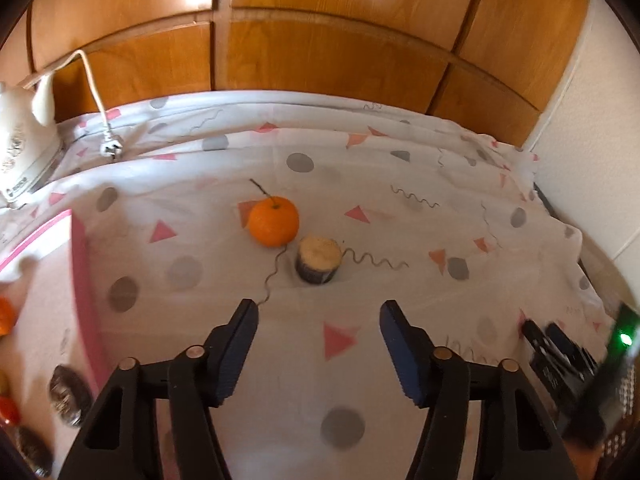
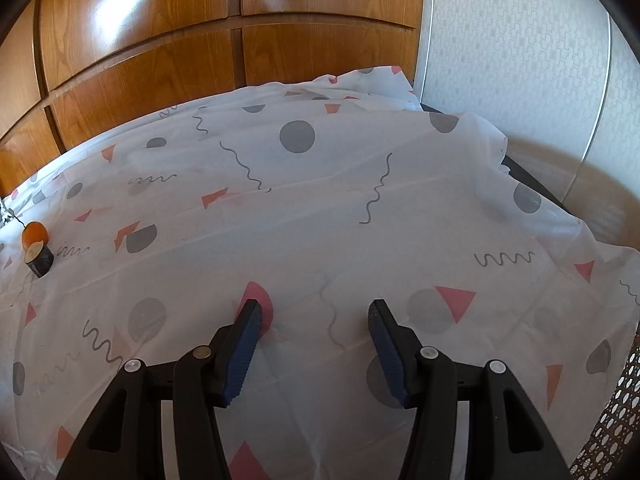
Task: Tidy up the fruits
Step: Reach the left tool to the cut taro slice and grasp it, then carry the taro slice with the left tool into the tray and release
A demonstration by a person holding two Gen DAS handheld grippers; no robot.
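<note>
An orange mandarin (image 1: 274, 221) with a stem lies on the patterned white cloth (image 1: 360, 168), ahead of my left gripper (image 1: 318, 312). A short dark cylinder with a pale top (image 1: 319, 259) stands right beside it. My left gripper is open and empty, a short way in front of both. A pink-rimmed tray (image 1: 84, 280) at the left holds orange and red fruits (image 1: 6, 316). My right gripper (image 2: 314, 312) is open and empty over bare cloth; the mandarin (image 2: 35, 233) and the cylinder (image 2: 39, 260) show far to its left.
A white iron (image 1: 24, 148) with its cord and plug (image 1: 110, 148) sits at the back left. A wooden wardrobe (image 1: 320, 48) runs behind the cloth. The other gripper's body (image 1: 568, 364) shows at the right edge. A wall (image 2: 520, 60) stands at the right.
</note>
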